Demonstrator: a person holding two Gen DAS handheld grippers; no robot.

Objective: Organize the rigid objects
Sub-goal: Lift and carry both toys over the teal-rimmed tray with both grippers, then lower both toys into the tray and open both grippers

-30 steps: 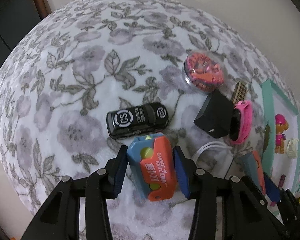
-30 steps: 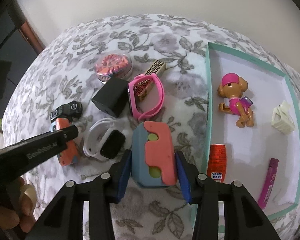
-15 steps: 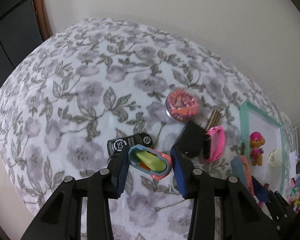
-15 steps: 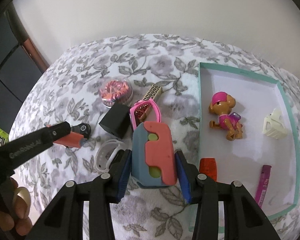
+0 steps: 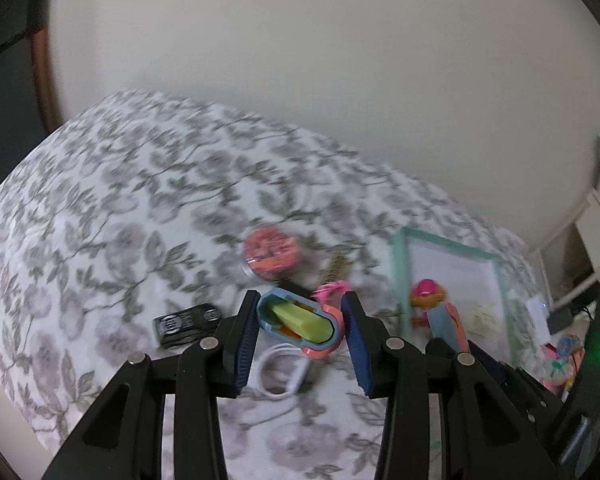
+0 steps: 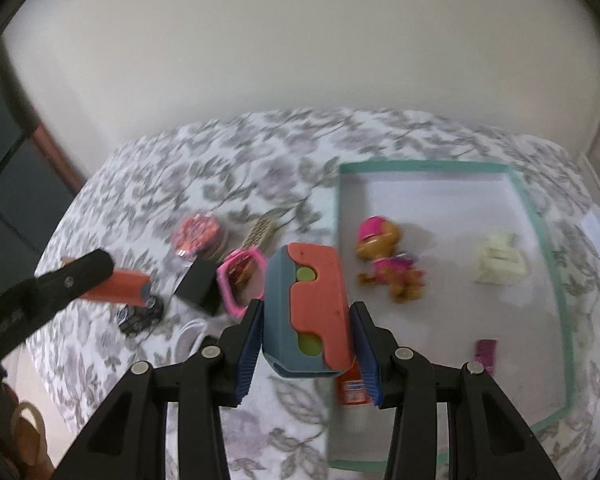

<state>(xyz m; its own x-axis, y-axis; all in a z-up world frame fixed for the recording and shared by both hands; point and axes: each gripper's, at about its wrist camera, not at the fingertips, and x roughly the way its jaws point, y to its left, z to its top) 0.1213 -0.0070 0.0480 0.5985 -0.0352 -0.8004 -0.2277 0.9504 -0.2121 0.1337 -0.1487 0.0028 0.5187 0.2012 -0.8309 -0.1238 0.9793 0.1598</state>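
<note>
Both grippers have risen above the floral cloth: left gripper clamps an orange-and-blue plastic case; right gripper clamps its matching twin.

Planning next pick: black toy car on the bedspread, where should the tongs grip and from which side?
Grip the black toy car across its narrow width, on the two long sides at mid-body, coming from above. It lies flat on the floral bedspread, and the white loop lies apart from it.
</note>
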